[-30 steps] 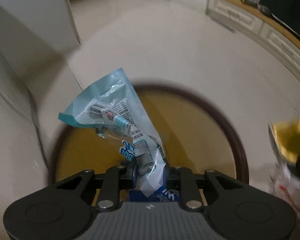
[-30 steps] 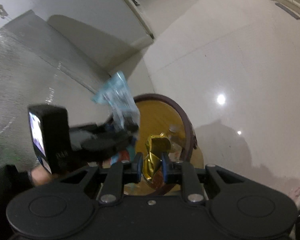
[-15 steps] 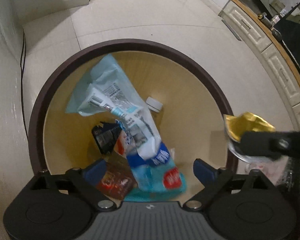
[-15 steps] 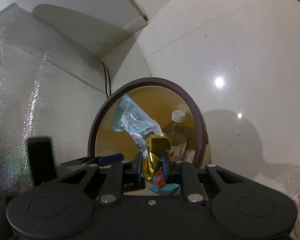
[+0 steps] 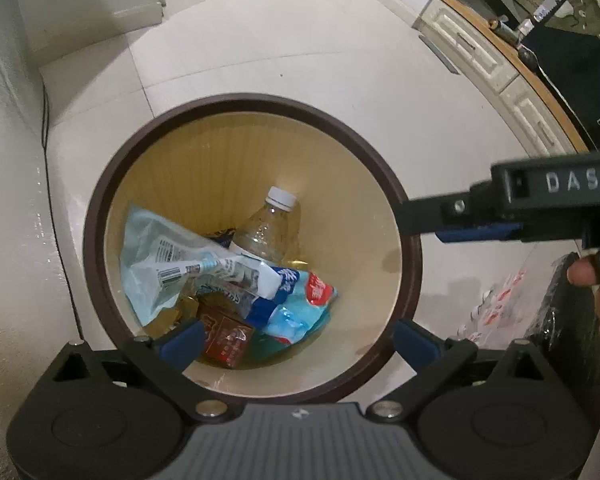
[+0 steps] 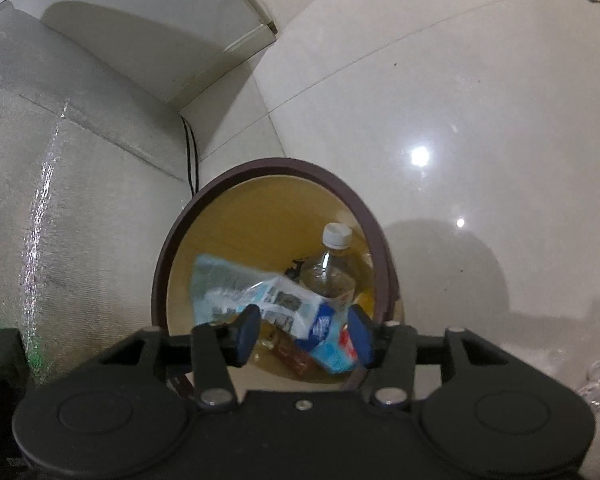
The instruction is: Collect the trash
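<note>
Left wrist view, left to right: textured pale wall panel (image 5: 8, 208) with a thin black cable (image 5: 46, 128) running down beside it. Round trash bin (image 5: 112, 184), dark brown rim, tan ribbed inside, stands on glossy cream floor tiles (image 5: 260, 32). Inside it: light-blue snack wrapper (image 5: 160, 264) with barcode lies against the left wall, a clear plastic bottle (image 5: 268, 232) with white cap leans toward the far side, a blue-red-white packet (image 5: 296, 296) sits right of the wrapper, a brown carton (image 5: 226, 340) is at the near edge, partly under the packet. Left gripper (image 5: 296, 340) hovers over the near rim, jaws spread wide, nothing between them. Right gripper (image 5: 448, 220) enters from the right, its tip above the bin's right rim; jaws parted, empty. A hand (image 5: 592, 280) shows behind it. White cabinet drawers (image 5: 484, 52) with wooden top at upper right.

Right wrist view: same wall panel (image 6: 40, 200), cable (image 6: 190, 152), bin (image 6: 168, 264) with wrapper (image 6: 228, 284), bottle (image 6: 328, 268), packet (image 6: 328, 340) all inside. Right gripper (image 6: 304, 330) released, pads wide apart over the bin's near side.
</note>
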Action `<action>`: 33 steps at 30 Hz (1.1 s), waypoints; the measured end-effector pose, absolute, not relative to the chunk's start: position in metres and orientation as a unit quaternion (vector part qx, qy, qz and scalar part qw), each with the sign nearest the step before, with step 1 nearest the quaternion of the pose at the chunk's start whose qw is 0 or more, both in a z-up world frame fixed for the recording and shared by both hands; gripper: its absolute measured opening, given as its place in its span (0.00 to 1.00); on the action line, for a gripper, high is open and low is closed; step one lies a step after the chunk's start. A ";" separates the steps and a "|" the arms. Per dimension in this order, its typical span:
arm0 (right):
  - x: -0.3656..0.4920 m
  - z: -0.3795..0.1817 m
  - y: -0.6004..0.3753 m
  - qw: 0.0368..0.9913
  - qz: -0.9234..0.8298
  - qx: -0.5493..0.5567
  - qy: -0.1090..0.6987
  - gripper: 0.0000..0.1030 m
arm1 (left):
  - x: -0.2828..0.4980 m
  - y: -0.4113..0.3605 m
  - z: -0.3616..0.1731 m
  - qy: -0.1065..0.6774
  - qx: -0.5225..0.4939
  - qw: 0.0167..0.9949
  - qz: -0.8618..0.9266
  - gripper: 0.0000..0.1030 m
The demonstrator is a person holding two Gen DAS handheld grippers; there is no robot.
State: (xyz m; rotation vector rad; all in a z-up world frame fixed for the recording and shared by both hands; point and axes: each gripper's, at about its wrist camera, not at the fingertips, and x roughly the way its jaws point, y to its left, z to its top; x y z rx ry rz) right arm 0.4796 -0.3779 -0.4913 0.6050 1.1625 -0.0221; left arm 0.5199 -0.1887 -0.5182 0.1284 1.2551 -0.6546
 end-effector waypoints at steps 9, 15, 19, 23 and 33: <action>0.468 -0.473 -0.372 0.800 0.014 0.236 0.552 0.52 | 0.507 -0.178 -0.491 0.571 0.039 0.776 -0.263 1.00; 0.456 -0.447 -0.367 0.817 0.027 0.201 0.540 0.69 | 0.498 -0.165 -0.468 0.565 0.026 0.791 -0.233 1.00; 0.450 -0.433 -0.364 0.826 0.027 0.176 0.535 0.82 | 0.490 -0.156 -0.451 0.556 0.021 0.803 -0.214 1.00; 0.442 -0.424 -0.361 0.833 0.023 0.154 0.531 0.98 | 0.481 -0.150 -0.437 0.549 0.027 0.813 -0.193 1.00; 0.418 -0.404 -0.360 0.839 0.014 0.129 0.528 1.00 | 0.455 -0.142 -0.403 0.534 0.027 0.830 -0.160 1.00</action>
